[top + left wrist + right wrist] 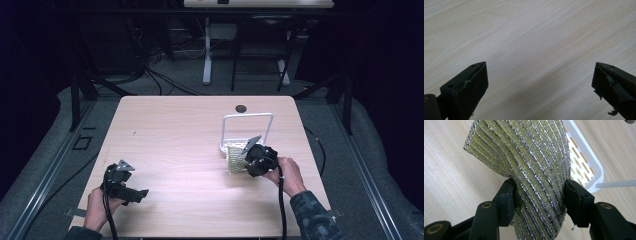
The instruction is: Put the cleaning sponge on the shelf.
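the table point(170, 145) lies bare across its left and middle, open room for any pass, and the left gripper point(131, 192) sits at its near left edge. toward the right, a white basket point(248, 118) with a raised handle stands just behind a glittery sponge point(534, 157) clamped in the right gripper point(539, 195), blocking that side

Left hand point(97, 207) comes in at seven o'clock, wrapped around the left gripper point(131, 192), which sits low with its nose aimed toward three o'clock. In the left gripper view its two black jaws stand far apart, nothing between them. Over at four o'clock, the right hand point(289, 172) with its camouflage sleeve point(312, 216) holds the right gripper point(245, 161), pointing toward nine o'clock with the grey plate tilted up on top. In the right gripper view the right gripper's point(539, 195) jaws press in from both sides on a glittery striped scouring pad point(534, 160).
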The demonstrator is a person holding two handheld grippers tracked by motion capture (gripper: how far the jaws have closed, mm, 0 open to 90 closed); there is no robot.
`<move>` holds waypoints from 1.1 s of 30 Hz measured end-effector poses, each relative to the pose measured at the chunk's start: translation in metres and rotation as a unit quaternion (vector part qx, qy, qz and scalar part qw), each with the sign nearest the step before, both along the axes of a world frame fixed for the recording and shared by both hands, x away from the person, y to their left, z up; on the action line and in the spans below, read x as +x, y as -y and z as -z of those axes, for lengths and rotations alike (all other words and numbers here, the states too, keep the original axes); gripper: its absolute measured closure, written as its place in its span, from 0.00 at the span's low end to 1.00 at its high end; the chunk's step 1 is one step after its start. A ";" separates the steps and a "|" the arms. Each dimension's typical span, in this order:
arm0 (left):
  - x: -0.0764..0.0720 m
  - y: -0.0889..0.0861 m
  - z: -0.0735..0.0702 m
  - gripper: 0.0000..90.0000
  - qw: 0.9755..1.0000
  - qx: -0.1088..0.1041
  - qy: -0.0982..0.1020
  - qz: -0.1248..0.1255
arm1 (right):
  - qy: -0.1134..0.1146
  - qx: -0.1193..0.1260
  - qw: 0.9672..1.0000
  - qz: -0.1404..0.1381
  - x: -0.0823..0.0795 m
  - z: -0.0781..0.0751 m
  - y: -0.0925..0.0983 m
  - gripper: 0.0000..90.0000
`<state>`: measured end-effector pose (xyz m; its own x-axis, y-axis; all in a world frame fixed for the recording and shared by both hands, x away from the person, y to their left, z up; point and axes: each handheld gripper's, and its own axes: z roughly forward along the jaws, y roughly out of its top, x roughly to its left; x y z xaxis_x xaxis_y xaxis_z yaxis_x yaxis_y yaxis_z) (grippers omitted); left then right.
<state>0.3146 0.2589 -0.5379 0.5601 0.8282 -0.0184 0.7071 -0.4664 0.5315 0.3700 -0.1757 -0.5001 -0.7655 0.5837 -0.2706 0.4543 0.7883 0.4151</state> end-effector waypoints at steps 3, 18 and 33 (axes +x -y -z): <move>0.000 0.000 0.000 0.01 1.000 0.002 0.001 0.000 | 0.005 -0.005 1.000 0.002 0.002 0.000 0.000 0.50; 0.001 -0.001 0.000 0.01 1.000 0.001 0.004 -0.008 | 0.012 -0.023 1.000 0.007 0.026 0.003 0.001 0.50; 0.000 0.000 -0.001 0.01 1.000 0.004 0.005 -0.007 | 0.036 -0.057 0.998 -0.001 0.047 0.016 -0.005 0.49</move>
<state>0.3149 0.2588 -0.5370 0.5488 0.8360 -0.0061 0.7076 -0.4606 0.5358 0.4171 -0.1703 -0.5164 -0.7435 0.5440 -0.3891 0.4248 0.8334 0.3534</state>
